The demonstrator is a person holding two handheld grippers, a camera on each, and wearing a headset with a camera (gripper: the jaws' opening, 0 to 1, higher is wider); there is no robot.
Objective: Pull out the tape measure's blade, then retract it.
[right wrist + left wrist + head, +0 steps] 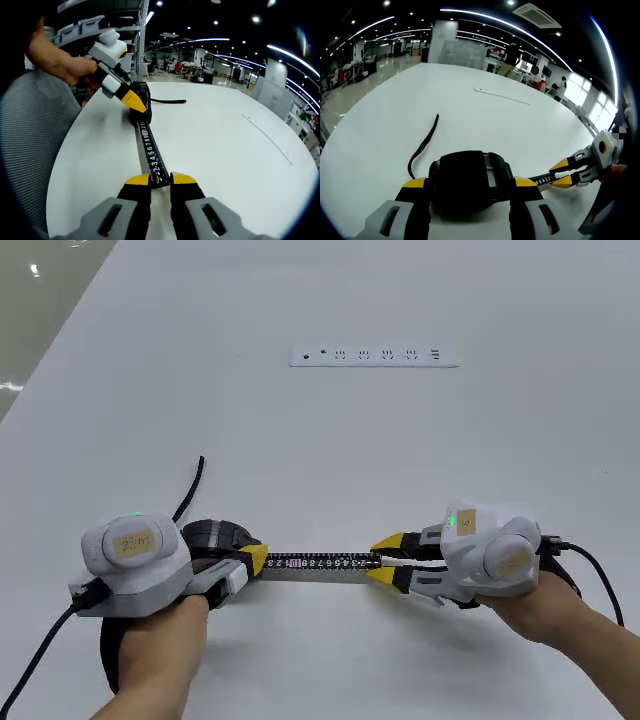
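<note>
your left tongs (470, 183): clamped around the tape measure (215, 538) case, near the worktop (330, 430) edge nearest you. your right tongs (160, 179): pinched on the blade (320, 562) tip, blade stretched flat between them.

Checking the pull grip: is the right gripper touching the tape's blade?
Touching. In the right gripper view, the right gripper pinches the end of the blade between its yellow tips.
</note>
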